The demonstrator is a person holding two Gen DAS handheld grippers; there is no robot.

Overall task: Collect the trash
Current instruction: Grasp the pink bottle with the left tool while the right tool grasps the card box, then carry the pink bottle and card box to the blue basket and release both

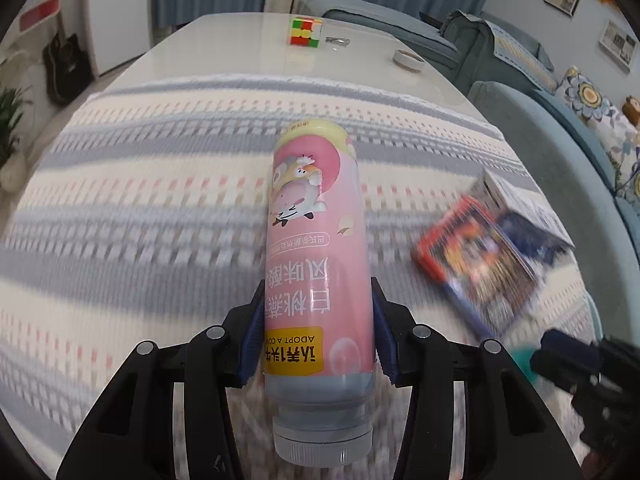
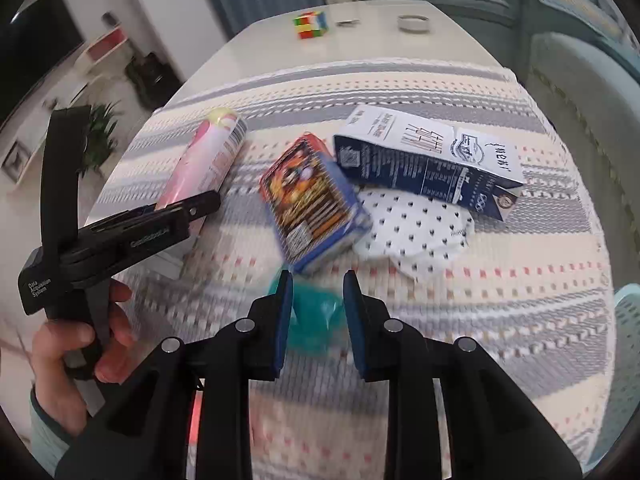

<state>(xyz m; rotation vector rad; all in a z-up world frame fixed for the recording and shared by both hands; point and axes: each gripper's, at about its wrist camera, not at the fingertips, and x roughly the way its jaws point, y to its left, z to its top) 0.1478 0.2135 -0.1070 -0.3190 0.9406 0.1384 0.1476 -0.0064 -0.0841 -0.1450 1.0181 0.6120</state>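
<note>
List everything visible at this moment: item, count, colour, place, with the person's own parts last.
bottle: 1, pink, lying on cloth, in left gripper
snack box: 1, red-blue, mid-cloth
carton: 1, navy-white, lying behind snack box
dotted paper: 1, white, under carton
teal wrapper: 1, between right fingers
puzzle cube: 1, multicoloured, far table end
tape roll: 1, white, far right
tablecloth: 1, striped
left gripper: clamps bottle
right gripper: open
left hand: holds handle
</note>
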